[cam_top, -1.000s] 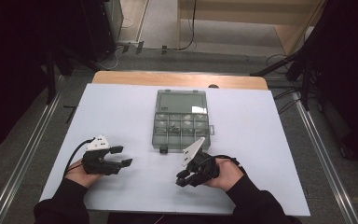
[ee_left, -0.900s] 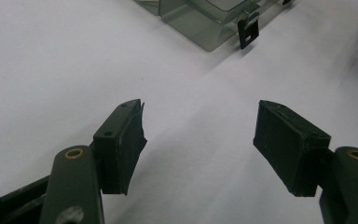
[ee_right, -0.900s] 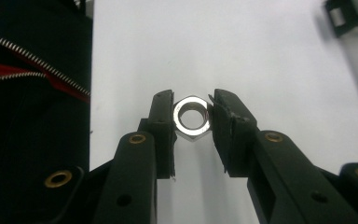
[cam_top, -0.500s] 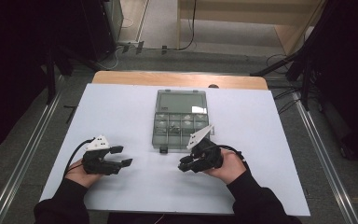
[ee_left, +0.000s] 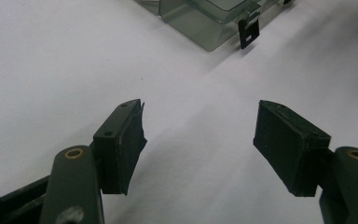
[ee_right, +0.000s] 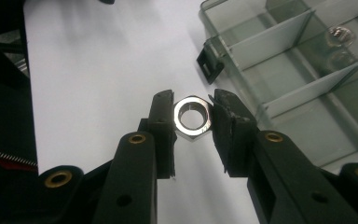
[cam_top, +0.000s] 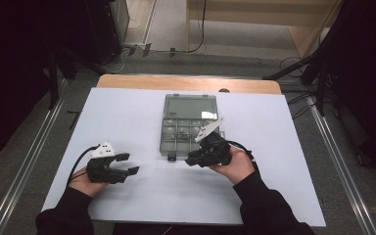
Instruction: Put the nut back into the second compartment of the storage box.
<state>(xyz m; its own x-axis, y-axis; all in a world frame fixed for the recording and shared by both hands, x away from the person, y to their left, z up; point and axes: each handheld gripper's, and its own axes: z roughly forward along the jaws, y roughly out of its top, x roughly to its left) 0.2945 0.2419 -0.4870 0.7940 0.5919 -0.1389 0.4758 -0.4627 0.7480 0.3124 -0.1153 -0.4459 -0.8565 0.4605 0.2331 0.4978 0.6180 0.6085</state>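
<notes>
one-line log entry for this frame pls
right gripper: shut on hex nut | beside compartment box | left gripper: open, empty

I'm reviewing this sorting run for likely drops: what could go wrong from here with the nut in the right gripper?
1. The hex nut is pinched only at the tips of the right gripper, so it could twist out and fall onto the white table.
2. The compartment box has narrow dividers; the nut might land in the wrong cell.
3. The fingers may bump the box's black latch.

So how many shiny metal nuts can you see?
2: one hex nut pinched in the right gripper, one more nut in the clear box. Others may hide inside.
</notes>
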